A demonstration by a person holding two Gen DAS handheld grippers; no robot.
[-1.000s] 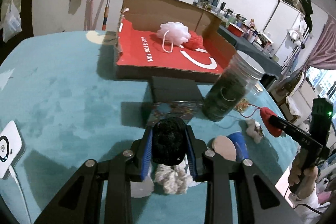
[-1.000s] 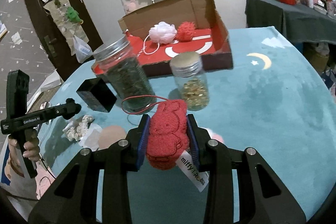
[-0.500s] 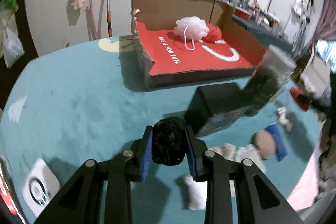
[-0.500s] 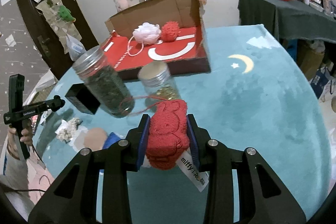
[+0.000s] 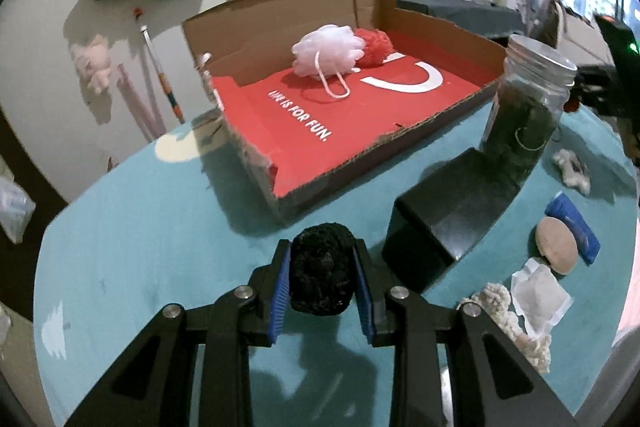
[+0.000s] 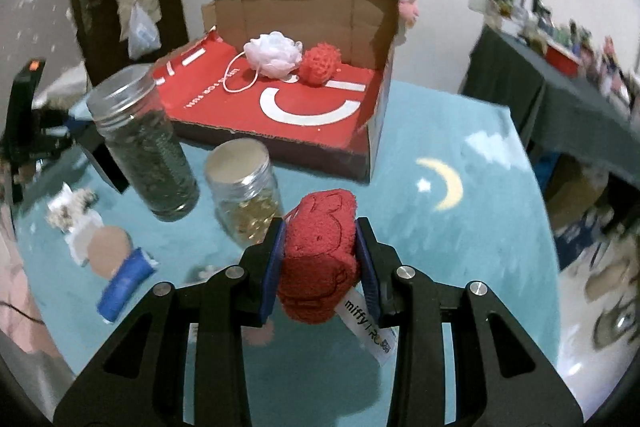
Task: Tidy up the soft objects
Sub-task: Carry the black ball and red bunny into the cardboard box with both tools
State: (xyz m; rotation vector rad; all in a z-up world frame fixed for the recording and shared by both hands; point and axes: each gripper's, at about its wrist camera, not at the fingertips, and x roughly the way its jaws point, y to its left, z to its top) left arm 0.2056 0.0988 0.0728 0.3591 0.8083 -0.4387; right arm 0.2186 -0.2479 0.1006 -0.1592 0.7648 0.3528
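Tabletop (image 5: 132,227): a teal cloth is covering it, and everything is sitting on top.
Box (image 5: 400,147): the open cardboard box with a red lining is waiting toward the far side — it looks like the place where soft things are being gathered.
Done: a white bath puff (image 5: 328,51) and a red puff (image 5: 374,45) are already lying inside, touching each other.
Jars: a tall jar (image 6: 142,143) and a short jar (image 6: 244,189) are standing in front of the box; being hard, they probably stay out.
Left gripper (image 5: 322,275): it is squeezing a black fuzzy ball (image 5: 322,269) above the cloth, short of the box.
Right gripper (image 6: 320,259): it is pinching a red plush toy (image 6: 320,255) — also not yet in the box.
Left to do: both carried items are still needing to go in, and a pale fluffy piece (image 5: 506,319) is lying loose nearby.
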